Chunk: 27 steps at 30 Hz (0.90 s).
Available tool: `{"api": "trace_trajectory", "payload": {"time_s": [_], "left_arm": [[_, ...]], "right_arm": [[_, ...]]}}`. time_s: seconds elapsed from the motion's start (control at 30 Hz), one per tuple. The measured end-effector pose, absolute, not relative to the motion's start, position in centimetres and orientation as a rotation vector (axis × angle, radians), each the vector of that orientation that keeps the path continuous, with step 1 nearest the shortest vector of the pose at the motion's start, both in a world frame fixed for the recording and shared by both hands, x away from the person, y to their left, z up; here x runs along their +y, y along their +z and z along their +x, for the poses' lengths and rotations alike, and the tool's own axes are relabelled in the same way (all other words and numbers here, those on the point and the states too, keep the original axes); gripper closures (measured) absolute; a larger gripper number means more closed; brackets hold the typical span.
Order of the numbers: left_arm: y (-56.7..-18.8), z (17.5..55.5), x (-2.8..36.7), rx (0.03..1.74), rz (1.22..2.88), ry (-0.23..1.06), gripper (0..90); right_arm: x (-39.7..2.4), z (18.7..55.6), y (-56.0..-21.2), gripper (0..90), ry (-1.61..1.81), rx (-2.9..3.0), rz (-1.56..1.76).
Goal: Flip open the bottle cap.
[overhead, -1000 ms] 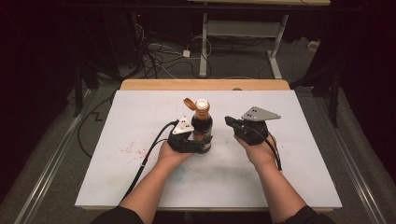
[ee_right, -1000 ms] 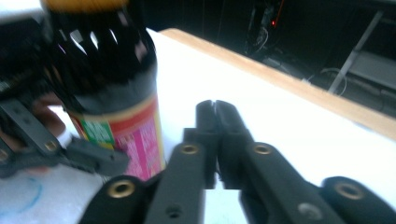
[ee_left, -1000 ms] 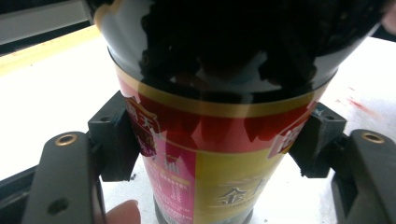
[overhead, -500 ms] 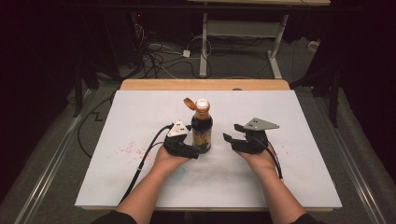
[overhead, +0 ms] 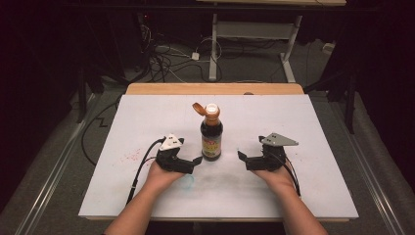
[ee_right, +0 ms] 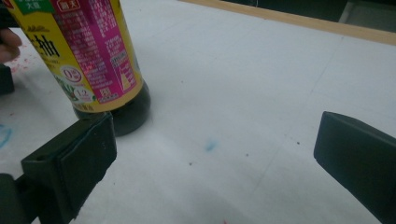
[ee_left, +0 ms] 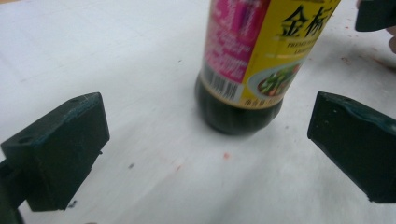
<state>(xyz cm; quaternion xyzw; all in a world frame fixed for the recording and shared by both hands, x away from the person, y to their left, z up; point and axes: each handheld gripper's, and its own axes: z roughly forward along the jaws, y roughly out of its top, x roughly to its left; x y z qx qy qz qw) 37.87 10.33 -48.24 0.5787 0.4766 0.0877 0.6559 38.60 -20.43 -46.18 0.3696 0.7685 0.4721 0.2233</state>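
Note:
A dark sauce bottle [overhead: 211, 134] with a yellow and pink label stands upright on the white table [overhead: 293, 122], its orange flip cap [overhead: 198, 107] hanging open. My left gripper [overhead: 196, 161] lies just left of the bottle's base, open and apart from it. In the left gripper view the bottle [ee_left: 247, 65] stands a short way beyond the spread jaws. My right gripper [overhead: 240, 155] rests to the right of the bottle, open, with nothing between its jaws. The right gripper view has the bottle [ee_right: 93, 60] at its upper left.
Faint red marks [overhead: 129, 157] and a blue smudge [overhead: 188, 183] stain the white surface. A wooden strip [overhead: 215, 88] edges the table's far side. Cables [overhead: 171, 54] and a desk frame [overhead: 254, 34] lie on the floor beyond.
Both grippers have drawn back from the bottle toward the person and moved apart. The left gripper, close around the bottle a second ago, is now clear of it.

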Motion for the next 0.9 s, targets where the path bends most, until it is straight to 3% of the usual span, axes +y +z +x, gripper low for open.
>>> {"api": "trace_trajectory", "payload": {"time_s": [0.47,0.9], "left_arm": [[-48.7,34.2,16.9,1.136,1.267,0.274,0.0],[-49.3,30.9,19.6,1.140,1.234,0.323,0.0]], "right_arm": [[-23.7,35.5,-46.9,0.2,1.296,2.093,1.048],[-26.4,32.7,-47.4,0.2,1.294,2.021,1.063]]}}
